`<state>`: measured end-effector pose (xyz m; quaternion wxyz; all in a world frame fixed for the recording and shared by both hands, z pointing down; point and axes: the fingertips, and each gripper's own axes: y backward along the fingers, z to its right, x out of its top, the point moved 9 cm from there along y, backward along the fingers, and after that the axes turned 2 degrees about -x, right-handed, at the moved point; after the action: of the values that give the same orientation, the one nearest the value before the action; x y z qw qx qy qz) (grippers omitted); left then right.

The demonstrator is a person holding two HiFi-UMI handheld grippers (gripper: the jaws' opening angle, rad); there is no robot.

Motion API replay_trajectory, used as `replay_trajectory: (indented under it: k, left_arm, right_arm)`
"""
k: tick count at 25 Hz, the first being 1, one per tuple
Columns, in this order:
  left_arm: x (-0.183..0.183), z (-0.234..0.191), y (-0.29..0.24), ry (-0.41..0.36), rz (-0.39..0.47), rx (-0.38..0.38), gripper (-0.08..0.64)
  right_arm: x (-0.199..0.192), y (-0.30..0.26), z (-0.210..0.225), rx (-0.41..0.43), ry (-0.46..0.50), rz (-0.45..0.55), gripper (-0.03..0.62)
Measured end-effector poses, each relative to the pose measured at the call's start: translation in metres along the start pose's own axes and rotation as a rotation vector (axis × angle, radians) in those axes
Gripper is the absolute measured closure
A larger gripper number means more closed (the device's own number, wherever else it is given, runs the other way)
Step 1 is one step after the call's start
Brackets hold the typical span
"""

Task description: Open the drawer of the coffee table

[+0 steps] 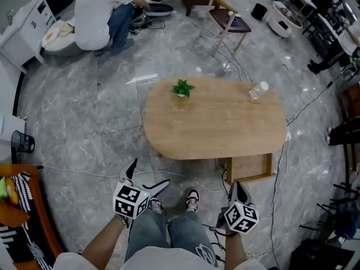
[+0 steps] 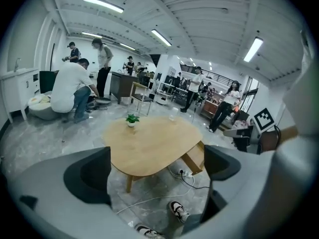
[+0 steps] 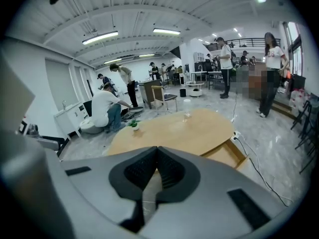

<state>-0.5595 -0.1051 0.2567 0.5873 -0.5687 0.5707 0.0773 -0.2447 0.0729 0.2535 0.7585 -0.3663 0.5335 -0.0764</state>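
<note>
The person's jeans-clad knees fill the near edge of the head view, with black-and-white sneakers on the grey marble floor just beyond. On either side sit the two cubes, whose only print is black-and-white square markers. The left gripper has its fingers spread wide, with nothing between them but the view of the floor. The right gripper has its fingers pressed together and empty.

Beyond them stands the low oval wooden desk. Its drawer is at the near right side, pulled out toward the person, bare wood showing inside, just beyond the right gripper. A small potted plant stands on the far left of the desk top and a clear bottle on the far right.

A power strip and dark cables lie on the floor under the desk beside the drawer, and a white cable runs off to the left. Far back are a wooden chair and a crouching person in a white top.
</note>
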Motion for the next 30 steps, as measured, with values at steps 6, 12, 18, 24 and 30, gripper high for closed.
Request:
replay_trajectory:
  k: [6,12,18,24,30]
  left_arm:
    - [-0.027,-0.016,-0.023,-0.101,-0.079,-0.181,-0.015]
    - [-0.074,-0.050,-0.064,-0.109,-0.107,-0.231,-0.015]
    - [-0.131,-0.076,-0.110,-0.200,-0.118,-0.313,-0.015]
    - [-0.178,-0.086,-0.154,-0.181,-0.081,-0.362,-0.015]
    - [-0.213,-0.094,-0.198,-0.215,-0.036,-0.437,-0.015]
  right_arm:
    - [-0.019,-0.009,-0.007,-0.027,0.007,-0.045,0.592]
    - [-0.053,-0.033,-0.012,-0.037,0.024,-0.096,0.592]
    - [-0.090,-0.060,-0.023,-0.022,0.096,-0.139,0.592]
    - [-0.148,-0.082,-0.040,0.034,0.178,-0.250,0.592]
    - [-0.189,-0.098,-0.051,0.035,0.247,-0.290,0.592]
